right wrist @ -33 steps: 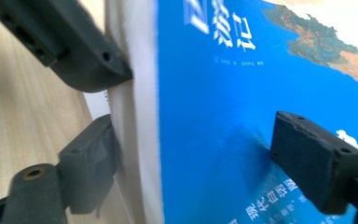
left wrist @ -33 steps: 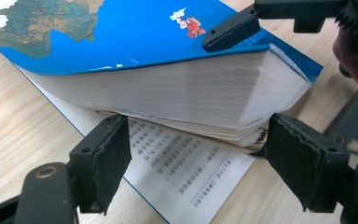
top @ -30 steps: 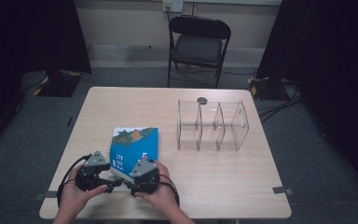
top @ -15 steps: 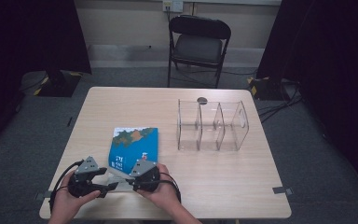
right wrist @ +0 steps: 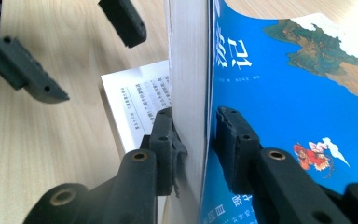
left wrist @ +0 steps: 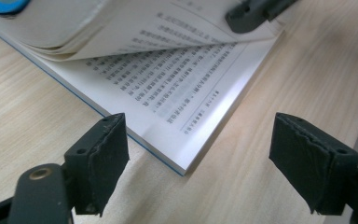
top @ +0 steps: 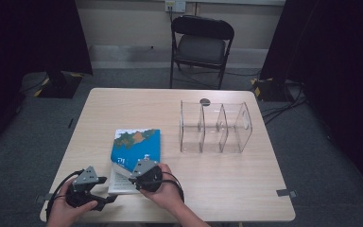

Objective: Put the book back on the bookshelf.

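Book (top: 137,151): near-left tabletop (top: 246,189). Right gripper (right wrist: 196,135) jaws just closed, pinching cover and upper pages. Left gripper (left wrist: 214,158) jaws just widened, empty; advise pinning the bottom page.

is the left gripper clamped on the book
No, in the left gripper view the left gripper stands open, its jaws apart over the book's corner, touching no page.
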`<act>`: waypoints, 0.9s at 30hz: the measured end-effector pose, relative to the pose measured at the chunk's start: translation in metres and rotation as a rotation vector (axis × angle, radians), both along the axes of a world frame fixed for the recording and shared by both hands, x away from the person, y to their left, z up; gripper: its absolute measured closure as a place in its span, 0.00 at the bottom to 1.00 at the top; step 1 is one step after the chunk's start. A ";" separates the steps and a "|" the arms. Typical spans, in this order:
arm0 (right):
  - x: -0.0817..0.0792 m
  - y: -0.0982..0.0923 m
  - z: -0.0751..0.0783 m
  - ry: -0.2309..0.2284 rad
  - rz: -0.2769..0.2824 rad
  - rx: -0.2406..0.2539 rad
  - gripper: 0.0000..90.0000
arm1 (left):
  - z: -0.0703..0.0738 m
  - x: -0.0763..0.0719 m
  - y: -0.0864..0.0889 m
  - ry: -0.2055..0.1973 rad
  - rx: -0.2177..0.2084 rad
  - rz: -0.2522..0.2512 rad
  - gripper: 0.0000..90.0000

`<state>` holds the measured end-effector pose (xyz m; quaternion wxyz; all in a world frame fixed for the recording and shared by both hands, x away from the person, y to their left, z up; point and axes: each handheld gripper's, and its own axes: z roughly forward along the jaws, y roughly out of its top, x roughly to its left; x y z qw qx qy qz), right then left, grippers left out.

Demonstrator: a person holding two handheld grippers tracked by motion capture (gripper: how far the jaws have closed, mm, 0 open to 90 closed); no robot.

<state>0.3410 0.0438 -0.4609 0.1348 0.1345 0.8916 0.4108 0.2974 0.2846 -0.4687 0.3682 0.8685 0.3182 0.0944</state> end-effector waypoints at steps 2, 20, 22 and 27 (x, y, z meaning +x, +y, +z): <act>0.001 -0.001 0.004 0.013 -0.008 0.000 0.78 | -0.002 -0.003 -0.004 0.008 -0.024 -0.005 0.21; 0.014 -0.006 0.034 0.100 -0.046 -0.016 0.81 | -0.002 -0.006 -0.001 -0.002 -0.055 -0.026 0.21; 0.015 -0.006 0.036 0.105 -0.048 -0.016 0.81 | -0.001 -0.006 -0.002 -0.006 -0.050 -0.032 0.20; 0.018 -0.007 0.042 0.120 -0.053 -0.012 0.82 | -0.003 -0.005 -0.001 -0.006 -0.049 -0.034 0.19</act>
